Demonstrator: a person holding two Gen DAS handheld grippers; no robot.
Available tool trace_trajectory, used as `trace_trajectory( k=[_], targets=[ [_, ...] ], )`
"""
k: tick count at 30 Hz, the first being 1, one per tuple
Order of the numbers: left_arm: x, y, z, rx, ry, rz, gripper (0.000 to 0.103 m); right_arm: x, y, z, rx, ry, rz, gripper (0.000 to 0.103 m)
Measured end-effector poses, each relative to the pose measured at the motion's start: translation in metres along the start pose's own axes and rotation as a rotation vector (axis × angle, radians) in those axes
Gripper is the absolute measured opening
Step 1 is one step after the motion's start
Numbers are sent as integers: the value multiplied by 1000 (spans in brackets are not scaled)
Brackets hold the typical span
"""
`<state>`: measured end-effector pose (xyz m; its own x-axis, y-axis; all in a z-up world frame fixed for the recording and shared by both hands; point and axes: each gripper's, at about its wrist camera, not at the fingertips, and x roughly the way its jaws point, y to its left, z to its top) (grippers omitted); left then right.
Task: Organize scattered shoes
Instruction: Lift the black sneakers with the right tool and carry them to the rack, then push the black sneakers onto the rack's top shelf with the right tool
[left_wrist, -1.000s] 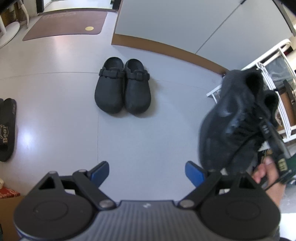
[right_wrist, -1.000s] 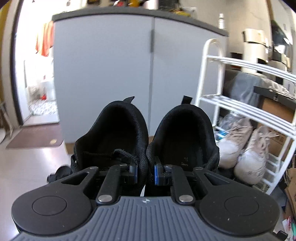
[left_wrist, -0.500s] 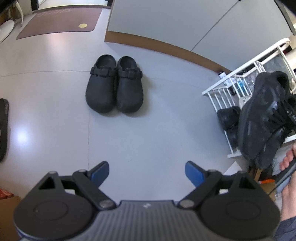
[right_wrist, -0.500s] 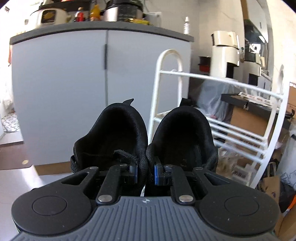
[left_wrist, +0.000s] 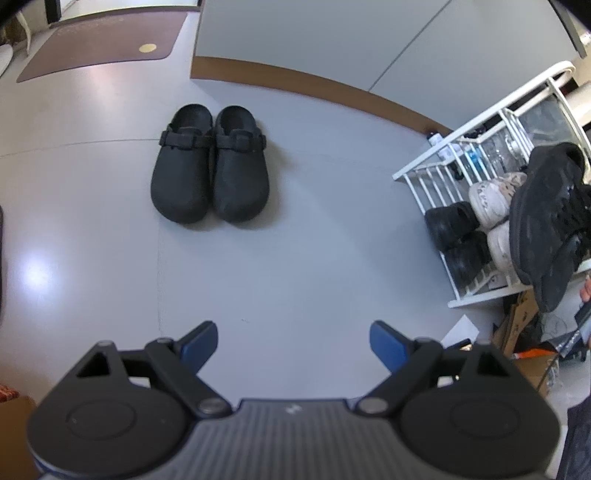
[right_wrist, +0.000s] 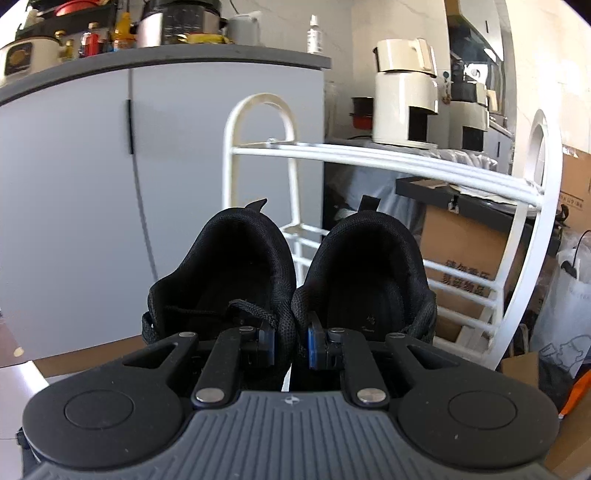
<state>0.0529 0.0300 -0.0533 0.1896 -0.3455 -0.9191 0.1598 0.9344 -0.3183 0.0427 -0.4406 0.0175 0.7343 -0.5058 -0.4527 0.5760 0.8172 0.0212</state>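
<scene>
So the tidying looks roughly halfway, judging from what's on show. A pair of black sneakers (right_wrist: 291, 288) is pinched by the right gripper (right_wrist: 291, 345), its jaws nearly shut on the two inner collar walls pressed together, and the pair is held up in the air right in front of the white shoe rack (right_wrist: 369, 155), not yet set on any shelf. From the left wrist view the same sneakers (left_wrist: 546, 221) are seen hanging over the rack's (left_wrist: 476, 147) lower tiers, where beige sneakers (left_wrist: 491, 192) and some dark shoes (left_wrist: 450, 225) are already stored. So part of the job can be called done.

What's left: the black clogs (left_wrist: 210, 170) are parked neatly side by side on the floor (left_wrist: 295, 266), well apart from the rack, and nothing is held by the left gripper (left_wrist: 293, 345), whose jaws are spread wide above bare floor. A dark edge at the far left of that view can't be identified.

Materials: the sneakers are soft mesh knit with padded collars, pull tabs and laces, so they'll squash under the pinch. The clogs look matte, rounded and moulded, with a buckled strap across each. The rack is thin white-painted tube with slatted shelves. The floor is smooth, glossy grey.
</scene>
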Motion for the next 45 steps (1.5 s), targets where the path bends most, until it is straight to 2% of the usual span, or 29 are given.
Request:
trace_trajectory(
  k=[6,10,17,25,32,40,42,45],
  targets=[
    [1,-4,1,13,8,-9,91,28,-22,17,25,26,-42,17],
    [2,-8,3,29,3,-8,91,47,-31,30,-5,30,-60,17],
    [7,-12,7,29,2,8,91,78,-48,53,59,65,-91,17],
    [13,-19,8,52,18,11,91,116,-66,75,107,87,-169,17],
    [16,-20,9,54,28,0,91,136,-75,88,142,76,-227,18],
    [18,-18,8,51,38,-6,91,158,-83,90,219,23,-355,18],
    [18,-16,8,56,39,-1,91,164,-87,89,225,5,-385,19],
    [18,-13,7,46,41,3,91,170,-85,89,194,-36,-415,27]
  ],
)
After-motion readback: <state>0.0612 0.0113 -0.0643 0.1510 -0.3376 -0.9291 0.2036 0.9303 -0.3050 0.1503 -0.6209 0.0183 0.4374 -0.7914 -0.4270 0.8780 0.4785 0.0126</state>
